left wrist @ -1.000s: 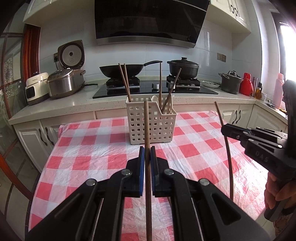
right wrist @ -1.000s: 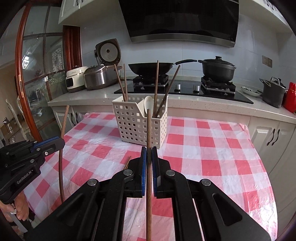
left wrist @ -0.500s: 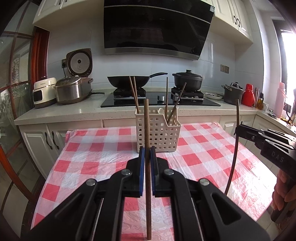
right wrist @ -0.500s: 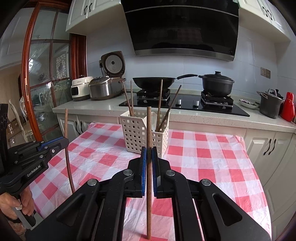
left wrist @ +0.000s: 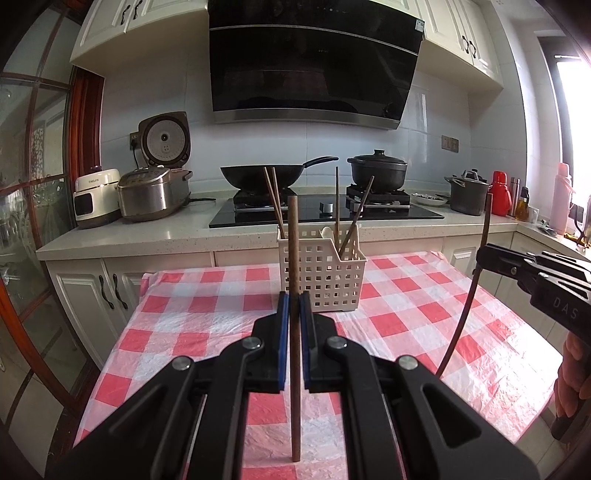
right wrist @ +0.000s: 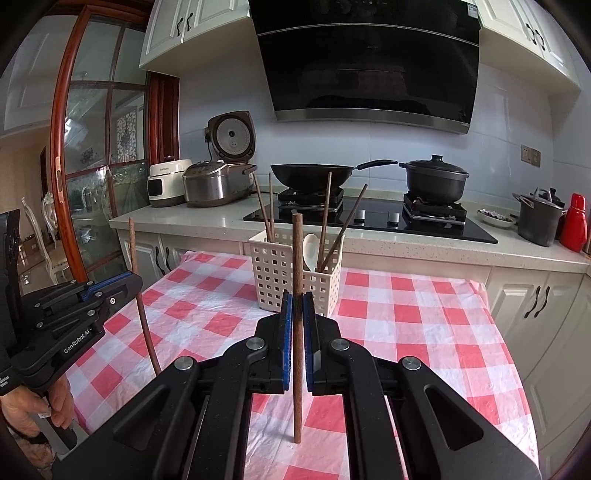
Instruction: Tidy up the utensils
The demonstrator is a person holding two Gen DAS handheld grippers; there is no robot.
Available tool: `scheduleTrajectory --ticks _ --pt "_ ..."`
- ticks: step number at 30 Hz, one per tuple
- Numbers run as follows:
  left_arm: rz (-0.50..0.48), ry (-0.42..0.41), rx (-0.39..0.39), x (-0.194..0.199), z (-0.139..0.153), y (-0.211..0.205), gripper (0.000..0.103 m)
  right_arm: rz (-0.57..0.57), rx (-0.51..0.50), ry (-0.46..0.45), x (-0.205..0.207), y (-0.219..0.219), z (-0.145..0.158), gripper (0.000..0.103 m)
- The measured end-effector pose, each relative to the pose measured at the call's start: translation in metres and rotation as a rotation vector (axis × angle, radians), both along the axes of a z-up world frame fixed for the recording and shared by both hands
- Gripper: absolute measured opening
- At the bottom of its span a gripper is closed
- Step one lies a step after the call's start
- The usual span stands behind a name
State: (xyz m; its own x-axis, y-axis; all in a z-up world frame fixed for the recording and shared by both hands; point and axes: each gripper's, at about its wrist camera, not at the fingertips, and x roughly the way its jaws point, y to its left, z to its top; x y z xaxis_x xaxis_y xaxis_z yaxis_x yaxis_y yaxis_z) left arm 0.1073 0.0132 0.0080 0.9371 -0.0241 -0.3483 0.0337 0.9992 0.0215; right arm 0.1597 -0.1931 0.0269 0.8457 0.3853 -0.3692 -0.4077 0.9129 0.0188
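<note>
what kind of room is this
A home kitchen, most likely: a black wok and a lidded black pot sit on a black glass gas hob under a black range hood, beside white cupboards.

Basket (left wrist: 320, 275) sits on the bench (left wrist: 424, 321), chopsticks (left wrist: 272, 199) and spoon (right wrist: 310, 251) inside; counter (left wrist: 147, 236) behind carries wok (left wrist: 260, 177), pot (left wrist: 376, 171) to its right.

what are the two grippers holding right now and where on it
Each holds one upright wooden chopstick, clamped around mid-shaft: left gripper on its chopstick, right gripper on another chopstick.
</note>
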Motion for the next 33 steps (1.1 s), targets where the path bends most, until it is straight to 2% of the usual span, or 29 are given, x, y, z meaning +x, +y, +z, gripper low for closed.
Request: scheduleTrajectory --ticks 18,26,33 --pt "-0.005 -0.014 0.001 -0.003 0.002 0.004 0.006 0.013 -0.019 -0.008 -0.002 0.007 0.0 0.006" --pt "-0.034 -0.013 -0.002 0.007 0.012 0.003 0.006 0.014 -0.023 -0.025 0.013 0.01 0.008 0.006" --pt "-0.054 -0.018 -0.009 0.029 0.032 0.006 0.006 0.011 -0.023 -0.056 0.033 0.012 0.026 0.006"
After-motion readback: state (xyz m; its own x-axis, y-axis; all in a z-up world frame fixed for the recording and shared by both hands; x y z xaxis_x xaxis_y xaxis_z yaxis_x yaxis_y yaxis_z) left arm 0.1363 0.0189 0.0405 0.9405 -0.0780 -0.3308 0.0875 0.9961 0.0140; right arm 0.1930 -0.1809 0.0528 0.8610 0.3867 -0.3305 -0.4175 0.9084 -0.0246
